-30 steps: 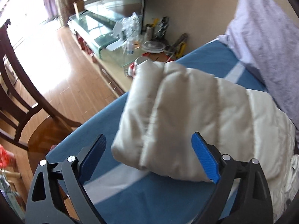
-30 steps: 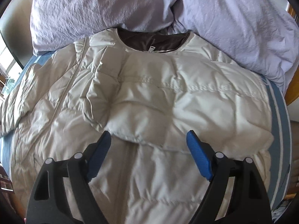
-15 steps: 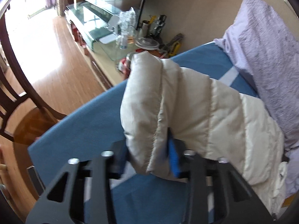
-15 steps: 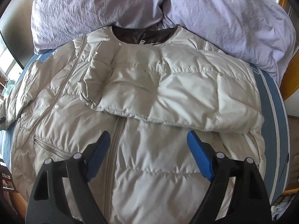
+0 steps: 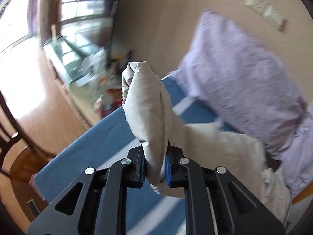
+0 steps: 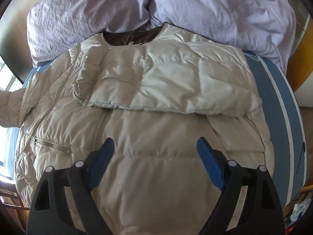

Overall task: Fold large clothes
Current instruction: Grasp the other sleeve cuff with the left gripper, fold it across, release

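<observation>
A cream puffer jacket (image 6: 156, 137) lies face up on the blue striped bed sheet (image 6: 277, 101), its collar towards the pillows. One sleeve (image 6: 166, 86) is folded flat across its chest. The other sleeve (image 5: 144, 105) is lifted off the bed, cuff end standing up, with my left gripper (image 5: 155, 168) closing on it and both blue pads pressing the fabric. In the right wrist view this sleeve (image 6: 11, 107) trails off the left edge. Over the jacket's lower front my right gripper (image 6: 155, 156) hangs open with nothing between its fingers.
Two lilac pillows (image 6: 215, 9) lie at the head of the bed, one also in the left wrist view (image 5: 244, 74). Beyond the bed's edge are a cluttered glass table (image 5: 78, 58), a wooden floor and a dark wooden chair (image 5: 11, 137).
My left gripper went from wide open to shut on the sleeve end and lifted it off the bed. My right gripper drew back down the jacket, away from the folded sleeve, still open.
</observation>
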Demonstrator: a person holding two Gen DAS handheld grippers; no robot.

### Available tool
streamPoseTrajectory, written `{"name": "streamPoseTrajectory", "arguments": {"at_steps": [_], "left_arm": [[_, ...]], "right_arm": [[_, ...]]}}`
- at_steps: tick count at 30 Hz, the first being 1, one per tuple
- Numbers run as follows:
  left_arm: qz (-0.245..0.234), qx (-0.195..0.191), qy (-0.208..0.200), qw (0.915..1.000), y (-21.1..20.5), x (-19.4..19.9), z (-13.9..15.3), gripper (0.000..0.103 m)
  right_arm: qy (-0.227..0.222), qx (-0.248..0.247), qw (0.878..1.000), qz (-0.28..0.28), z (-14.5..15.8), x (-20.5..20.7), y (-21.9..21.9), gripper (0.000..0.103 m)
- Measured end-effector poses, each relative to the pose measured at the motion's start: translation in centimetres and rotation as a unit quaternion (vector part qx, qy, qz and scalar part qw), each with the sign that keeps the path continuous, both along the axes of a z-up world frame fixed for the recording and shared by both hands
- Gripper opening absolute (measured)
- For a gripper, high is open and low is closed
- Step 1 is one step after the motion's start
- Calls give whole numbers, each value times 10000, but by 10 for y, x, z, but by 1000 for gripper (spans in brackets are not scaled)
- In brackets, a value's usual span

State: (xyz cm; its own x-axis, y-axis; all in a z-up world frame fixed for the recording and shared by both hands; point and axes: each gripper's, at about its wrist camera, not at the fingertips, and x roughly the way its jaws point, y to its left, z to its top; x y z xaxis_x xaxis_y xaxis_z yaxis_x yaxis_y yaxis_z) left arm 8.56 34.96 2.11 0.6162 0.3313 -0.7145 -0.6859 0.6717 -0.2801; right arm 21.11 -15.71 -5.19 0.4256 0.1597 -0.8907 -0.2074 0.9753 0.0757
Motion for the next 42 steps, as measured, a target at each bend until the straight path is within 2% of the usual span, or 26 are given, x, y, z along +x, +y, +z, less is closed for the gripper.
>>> {"name": "streamPoseTrajectory", "arguments": {"at_steps": [7,11,16,22,31,36,39,42], "left_arm": [[-977,134,-519,9938,-74,48,51,14],[-1602,104,-760,9841,-123,76,70,14],[-2281,166,-848,9698,-180,108,77,14],[-2972,139,-494,9534,-244,147,52,14],[-3611,163,394,9315,-321,185,-21,14],[-3709,111,834,9249,-346,196,-57,15],[-3727,112,944,9231,-353,197,-62,17],[-3773,114,970,9209,-357,195,-62,27]], "right_arm": [[14,178,9996,-212,1,-6,-28,86],[25,236,9991,-358,1,-7,-45,86],[60,295,9979,-565,-2,-7,-69,86],[75,364,9959,-829,-4,-6,-98,86],[244,369,9926,-1132,-19,-5,-127,87],[309,365,9920,-1172,-25,-3,-133,87],[323,360,9920,-1165,-27,-1,-133,87],[336,366,9920,-1164,-28,2,-132,87]]}}
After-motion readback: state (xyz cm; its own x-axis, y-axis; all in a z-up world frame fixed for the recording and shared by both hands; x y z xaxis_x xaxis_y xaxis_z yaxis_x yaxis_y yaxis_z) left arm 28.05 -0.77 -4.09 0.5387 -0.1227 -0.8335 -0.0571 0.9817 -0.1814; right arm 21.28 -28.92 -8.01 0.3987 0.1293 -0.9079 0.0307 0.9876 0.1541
